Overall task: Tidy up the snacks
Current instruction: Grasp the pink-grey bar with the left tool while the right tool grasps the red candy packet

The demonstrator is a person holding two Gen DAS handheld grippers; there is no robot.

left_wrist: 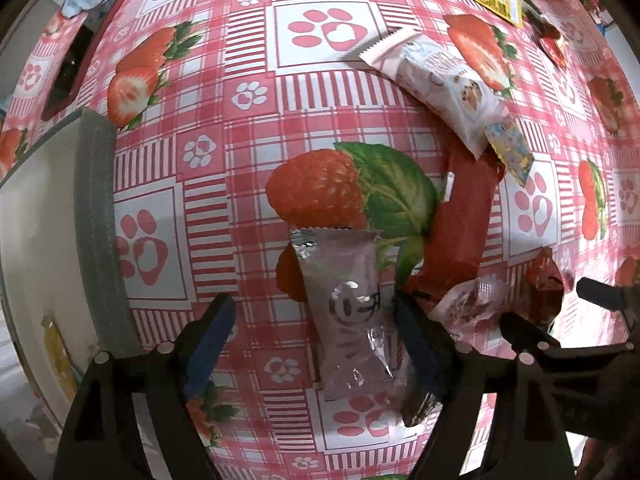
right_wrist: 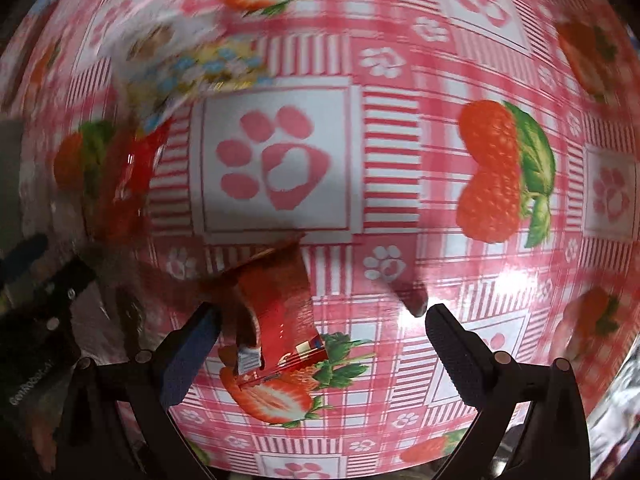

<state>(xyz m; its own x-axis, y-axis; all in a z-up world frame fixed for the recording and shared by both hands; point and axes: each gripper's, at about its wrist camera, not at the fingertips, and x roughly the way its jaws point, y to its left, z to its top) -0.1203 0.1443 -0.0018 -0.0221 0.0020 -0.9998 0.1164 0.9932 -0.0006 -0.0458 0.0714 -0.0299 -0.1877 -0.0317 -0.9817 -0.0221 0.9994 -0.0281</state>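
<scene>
Risk of a botched pinch: pale pink packet [left_wrist: 348, 312] lying on strawberry tablecloth [left_wrist: 240, 152] between pads of wide-open left gripper [left_wrist: 312, 304], crowding the right pad, apt to skid or crumple on closing. Red packet [left_wrist: 460, 224] and clear wrapper [left_wrist: 468, 304] just right, easily snagged. Right gripper [right_wrist: 324, 312], likewise open, over small red packet [right_wrist: 280, 312]. Grey-rimmed bin [left_wrist: 96, 200] at left; something yellow [left_wrist: 60, 356] seemingly inside, contents otherwise unclear.

Both wrist cameras look steeply down, close over the tablecloth [left_wrist: 248, 128]. They share the red packet [left_wrist: 460, 224] [right_wrist: 136, 184]: 3 o'clock in left view, 9 o'clock in right.
</scene>
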